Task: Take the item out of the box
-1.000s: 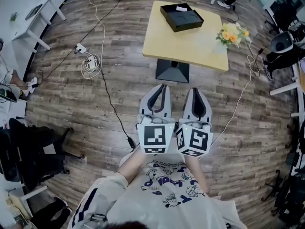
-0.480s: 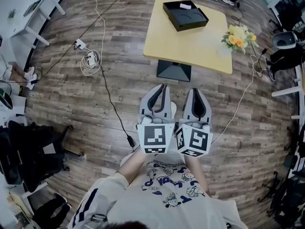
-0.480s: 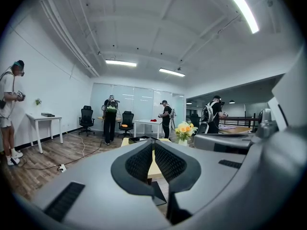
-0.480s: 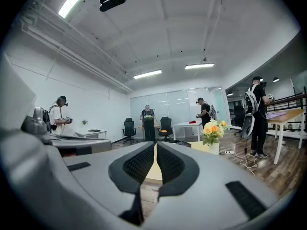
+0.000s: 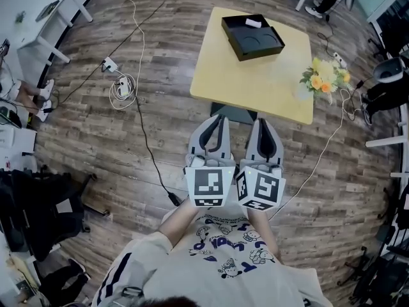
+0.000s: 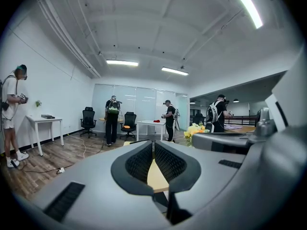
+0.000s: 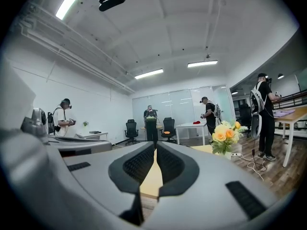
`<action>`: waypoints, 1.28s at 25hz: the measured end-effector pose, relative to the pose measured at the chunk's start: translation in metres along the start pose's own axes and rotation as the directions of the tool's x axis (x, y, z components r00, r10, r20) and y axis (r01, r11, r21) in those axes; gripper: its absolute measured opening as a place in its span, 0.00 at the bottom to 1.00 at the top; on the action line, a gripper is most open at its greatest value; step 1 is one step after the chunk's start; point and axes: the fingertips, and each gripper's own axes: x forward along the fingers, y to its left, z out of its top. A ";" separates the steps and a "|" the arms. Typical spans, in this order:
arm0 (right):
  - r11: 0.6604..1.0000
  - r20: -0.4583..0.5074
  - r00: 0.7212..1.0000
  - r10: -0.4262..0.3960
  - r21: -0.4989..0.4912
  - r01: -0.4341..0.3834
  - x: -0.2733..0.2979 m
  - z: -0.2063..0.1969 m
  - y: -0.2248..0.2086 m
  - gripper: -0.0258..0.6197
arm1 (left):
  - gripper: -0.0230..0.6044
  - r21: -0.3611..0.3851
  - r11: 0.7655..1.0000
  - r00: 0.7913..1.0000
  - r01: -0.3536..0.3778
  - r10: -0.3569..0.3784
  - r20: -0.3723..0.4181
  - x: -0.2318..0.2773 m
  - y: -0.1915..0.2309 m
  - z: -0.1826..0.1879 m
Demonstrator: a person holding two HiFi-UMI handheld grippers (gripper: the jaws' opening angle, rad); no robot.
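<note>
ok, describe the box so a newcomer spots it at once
Find the pale yellow square table in the head view. The box sits toward its far edge, away from the yellow flowers at the right edge. It is the only black thing on the tabletop: a shallow open tray with a small white item inside.
</note>
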 end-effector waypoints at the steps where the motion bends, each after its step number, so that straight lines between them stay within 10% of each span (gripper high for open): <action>1: 1.000 0.000 1.000 0.006 0.000 -0.006 0.009 0.003 -0.003 0.10 | 0.08 0.000 1.000 1.000 -0.005 0.005 0.000 0.008 0.001 0.003; 32: 0.999 -0.018 0.999 0.051 -0.002 -0.051 0.190 0.024 -0.096 0.09 | 0.08 0.010 0.994 0.994 -0.110 0.110 -0.020 0.199 0.025 0.031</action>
